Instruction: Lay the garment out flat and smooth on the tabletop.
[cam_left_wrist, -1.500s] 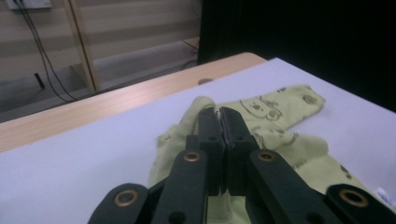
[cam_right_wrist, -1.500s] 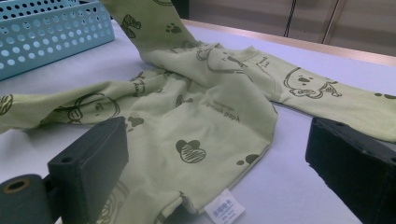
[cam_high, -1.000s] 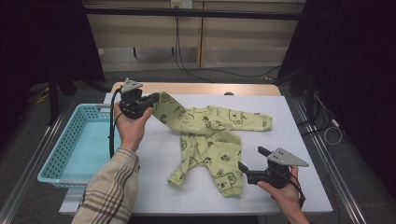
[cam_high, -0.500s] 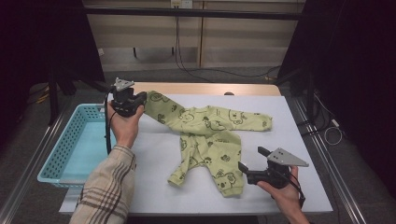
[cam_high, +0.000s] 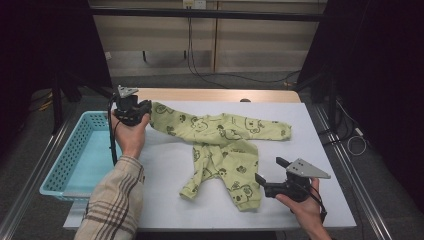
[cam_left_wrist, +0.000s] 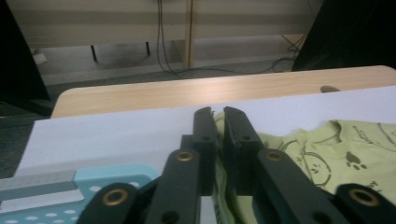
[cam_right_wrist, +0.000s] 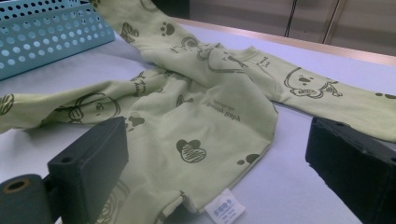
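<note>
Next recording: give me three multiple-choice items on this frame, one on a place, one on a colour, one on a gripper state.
1. Where is the basket?
A. left edge of the table
B. right edge
C. on the garment

2. What colour is the garment?
A. red
B. pale green
C. white

3. How do the right gripper jaws stand?
A. clamped on the basket
B. clamped on a sleeve
C. open, gripping nothing

Key: 1 A, the high view shows it beside the left hand. 2 B, green with dark prints. 3 C, the right gripper view shows the jaws wide apart.
</note>
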